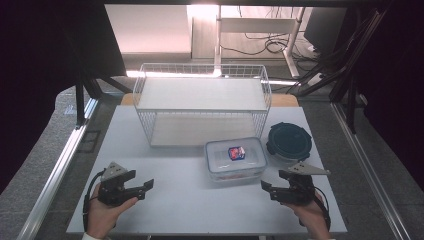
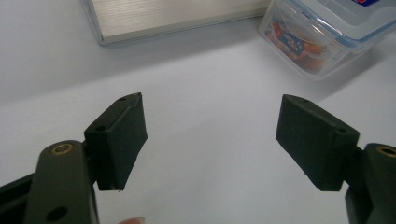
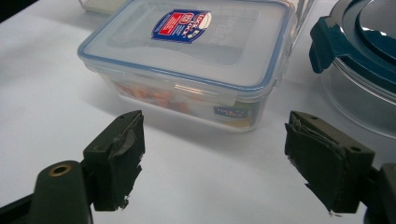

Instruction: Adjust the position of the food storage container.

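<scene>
Near the counter's [image 1: 200, 200] middle sits the clear box [image 1: 235, 159], just in front of the wire rack [image 1: 202, 102], a round container [image 1: 289, 141] beside it. Left gripper [image 1: 145, 188] and right gripper [image 1: 266, 189] flank the box, fingers wide apart, holding nothing.
</scene>
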